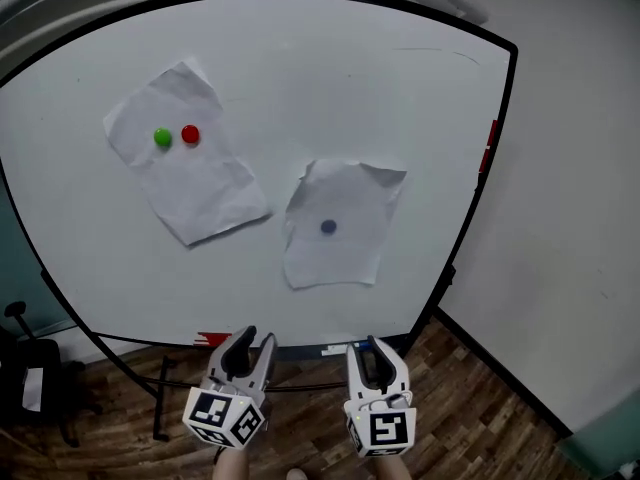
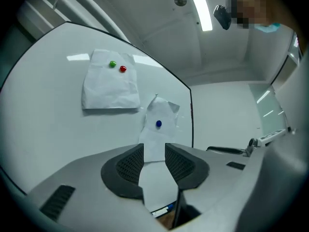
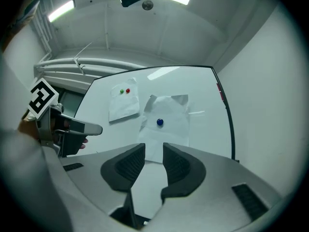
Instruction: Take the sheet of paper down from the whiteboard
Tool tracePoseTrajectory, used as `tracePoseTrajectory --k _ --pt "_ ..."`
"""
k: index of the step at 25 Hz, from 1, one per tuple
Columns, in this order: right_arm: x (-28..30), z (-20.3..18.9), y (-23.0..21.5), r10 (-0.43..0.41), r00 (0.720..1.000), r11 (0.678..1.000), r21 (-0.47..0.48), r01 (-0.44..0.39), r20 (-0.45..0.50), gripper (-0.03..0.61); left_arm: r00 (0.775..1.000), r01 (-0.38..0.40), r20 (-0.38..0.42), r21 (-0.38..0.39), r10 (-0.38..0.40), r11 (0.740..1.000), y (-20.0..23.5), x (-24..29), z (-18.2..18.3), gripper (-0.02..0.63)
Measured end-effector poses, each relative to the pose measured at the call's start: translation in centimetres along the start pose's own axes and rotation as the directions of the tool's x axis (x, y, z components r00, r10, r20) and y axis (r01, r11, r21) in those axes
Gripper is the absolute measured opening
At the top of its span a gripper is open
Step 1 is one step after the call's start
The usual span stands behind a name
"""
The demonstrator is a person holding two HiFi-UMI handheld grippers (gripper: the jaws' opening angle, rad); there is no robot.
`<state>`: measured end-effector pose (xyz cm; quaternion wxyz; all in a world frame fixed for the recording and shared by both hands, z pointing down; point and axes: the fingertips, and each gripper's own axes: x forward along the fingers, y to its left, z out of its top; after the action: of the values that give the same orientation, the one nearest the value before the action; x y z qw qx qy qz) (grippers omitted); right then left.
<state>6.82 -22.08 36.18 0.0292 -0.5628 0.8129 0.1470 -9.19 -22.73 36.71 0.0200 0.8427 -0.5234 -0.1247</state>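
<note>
Now left claw (image 1: pixel 254 348) & right claw (image 1: pixel 370 356) both gape open, empty, below black-framed whiteboard (image 1: pixel 300 58), not touching; crumpled white paper sheet (image 1: pixel 345 253) pinned lower-right on it w/ blue round magnet (image 1: pixel 328 226).

A black frame edges the glossy white whiteboard (image 1: pixel 300 78). One crumpled white paper sheet (image 1: pixel 190 183) bears a round green magnet (image 1: pixel 162 137) and a round red magnet (image 1: pixel 190 134); the other white sheet (image 1: pixel 340 258), a dark blue magnet (image 1: pixel 328 227).

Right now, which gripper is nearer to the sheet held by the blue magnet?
Right. The right gripper is below the sheet, apart from it; the left gripper is below and farther to the left.
</note>
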Motion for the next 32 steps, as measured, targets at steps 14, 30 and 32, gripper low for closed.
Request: tracePoseTrajectory --k 14,30,32 --pt "12.2 2.2 -0.3 -0.006 0.988 0.999 -0.033 0.011 0.151 0.127 0.995 0.093 0.012 0.113 -0.095 0.989 4.0 11.0 2.1 0.140" --pt "17.8 4.0 -2.2 0.011 0.970 0.998 -0.059 0.004 0.244 0.149 0.992 0.097 0.058 0.216 -0.112 0.972 3.5 15.6 4.1 0.133" --pt "18.3 4.3 -2.0 0.015 0.966 0.998 -0.065 0.002 0.258 0.150 0.992 0.096 0.062 0.218 -0.112 0.971 3.5 15.9 4.2 0.129"
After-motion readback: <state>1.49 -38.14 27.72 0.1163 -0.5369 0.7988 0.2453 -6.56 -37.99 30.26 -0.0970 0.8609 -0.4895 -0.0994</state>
